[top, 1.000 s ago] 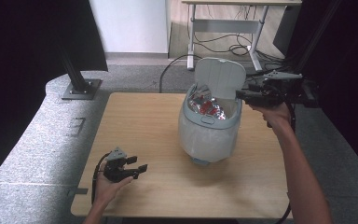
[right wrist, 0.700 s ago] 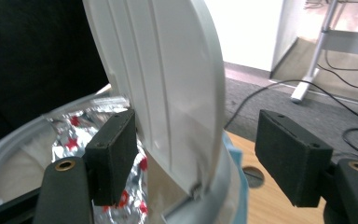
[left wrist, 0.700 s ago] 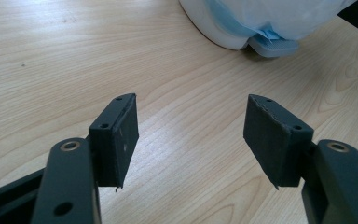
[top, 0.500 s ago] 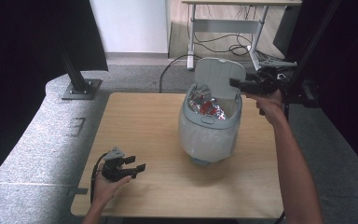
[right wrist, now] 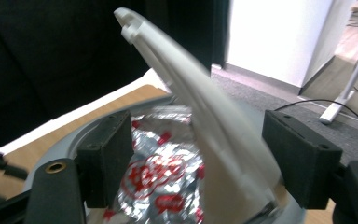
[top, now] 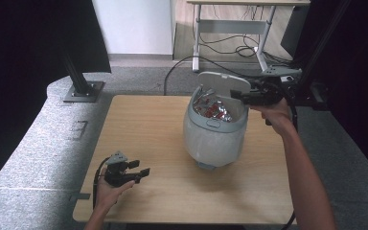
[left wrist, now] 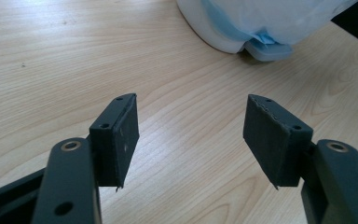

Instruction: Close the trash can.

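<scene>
Both pairs of fingers are spread wide and grip nothing. Working down from the biggest thing I see, the wooden table (top: 163, 124) carries a white bin (top: 214, 141) right of its middle, lined with a translucent bag, and its flip lid (top: 223, 86) stands raised at the bin's far edge. On my right gripper (top: 242, 97) the two black pads (right wrist: 106, 158) straddle that lid: in the right gripper view the tilted white lid (right wrist: 205, 126) rises between them, with a gap to either pad, so I cannot tell whether either one touches it. Below the lid, inside the bin, lie crumpled silver and red foil wrappers (top: 213, 109), seen close up behind the lid (right wrist: 161, 179). My left gripper (top: 136, 171) sits low over the near left part of the table, well apart from the bin, its fingers (left wrist: 119, 137) parted over bare wood with the bin's base (left wrist: 261, 32) beyond them.
</scene>
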Available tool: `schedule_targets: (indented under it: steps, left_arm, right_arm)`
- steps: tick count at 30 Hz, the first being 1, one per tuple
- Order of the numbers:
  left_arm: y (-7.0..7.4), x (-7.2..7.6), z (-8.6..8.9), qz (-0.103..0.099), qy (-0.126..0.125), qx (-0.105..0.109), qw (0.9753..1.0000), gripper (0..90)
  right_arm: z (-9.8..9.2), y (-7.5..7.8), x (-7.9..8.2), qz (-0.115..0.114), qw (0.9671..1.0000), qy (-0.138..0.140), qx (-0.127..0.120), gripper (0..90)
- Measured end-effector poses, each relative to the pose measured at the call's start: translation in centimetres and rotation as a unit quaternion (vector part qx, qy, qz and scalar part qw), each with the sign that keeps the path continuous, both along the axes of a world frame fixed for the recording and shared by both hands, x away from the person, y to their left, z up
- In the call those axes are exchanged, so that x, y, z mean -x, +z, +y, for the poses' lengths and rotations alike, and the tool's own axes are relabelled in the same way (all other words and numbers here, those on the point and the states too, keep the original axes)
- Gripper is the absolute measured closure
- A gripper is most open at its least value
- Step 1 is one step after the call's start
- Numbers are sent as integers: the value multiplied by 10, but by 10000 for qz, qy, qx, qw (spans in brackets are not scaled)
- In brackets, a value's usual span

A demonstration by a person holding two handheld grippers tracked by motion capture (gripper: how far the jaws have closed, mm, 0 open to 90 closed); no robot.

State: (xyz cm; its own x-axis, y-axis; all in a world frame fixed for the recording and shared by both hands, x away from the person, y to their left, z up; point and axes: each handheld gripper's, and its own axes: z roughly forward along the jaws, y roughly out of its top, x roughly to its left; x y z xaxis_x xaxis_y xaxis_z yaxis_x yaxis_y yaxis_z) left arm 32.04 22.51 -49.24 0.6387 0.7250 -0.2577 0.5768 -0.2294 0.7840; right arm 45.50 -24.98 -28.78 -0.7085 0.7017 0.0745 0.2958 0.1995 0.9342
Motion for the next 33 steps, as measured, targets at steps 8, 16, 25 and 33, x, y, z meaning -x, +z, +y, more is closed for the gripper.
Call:
schedule_targets:
  steps: [8,16,25,33]
  left_arm:
    - [0,0,-3,5,-51,18,10000,359]
    - [1,2,-5,6,-92,44,9999,366]
    - [0,1,-5,20,-103,39,9999,366]
    - [0,2,-6,34,-110,36,9999,365]
  right_arm:
    - [6,-8,23,-24,9994,307,135,225]
    - [13,-11,34,0,9989,448,126,217]
    - [14,-16,34,121,9988,479,32,218]
    - [18,-22,33,245,9984,496,102,222]
